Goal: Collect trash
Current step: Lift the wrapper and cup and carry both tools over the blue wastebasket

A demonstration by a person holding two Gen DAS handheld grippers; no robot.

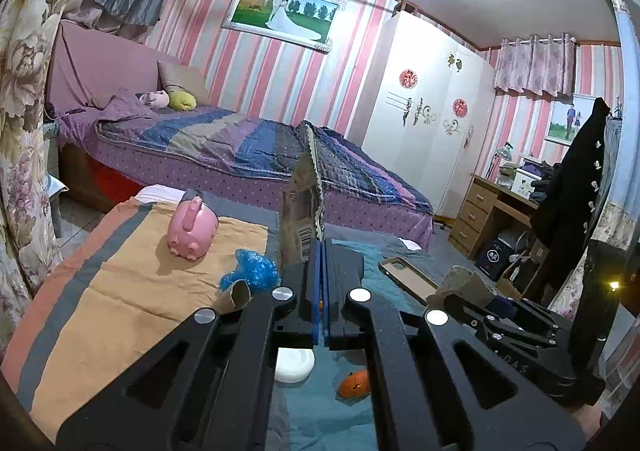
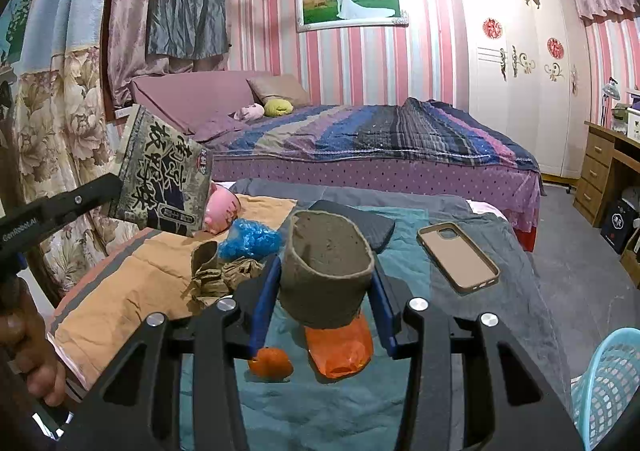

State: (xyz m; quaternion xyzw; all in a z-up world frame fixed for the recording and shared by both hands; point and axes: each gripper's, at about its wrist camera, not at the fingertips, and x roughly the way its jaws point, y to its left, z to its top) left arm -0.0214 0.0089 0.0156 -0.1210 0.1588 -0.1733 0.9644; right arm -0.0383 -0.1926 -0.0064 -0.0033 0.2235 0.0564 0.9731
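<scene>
Right gripper (image 2: 324,283) centre frame clasps a grey-brown cardboard cup (image 2: 326,271); left gripper (image 1: 320,247) pinches a flat printed snack packet (image 1: 302,207) — thin edge hold, could slip before reaching the turquoise mesh basket (image 2: 608,383), lower right.

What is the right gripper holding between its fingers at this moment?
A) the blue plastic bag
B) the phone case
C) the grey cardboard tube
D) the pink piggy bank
C: in the right wrist view, the right gripper has its blue pads against both sides of the grey cardboard tube, lifted above the bedding.
</scene>
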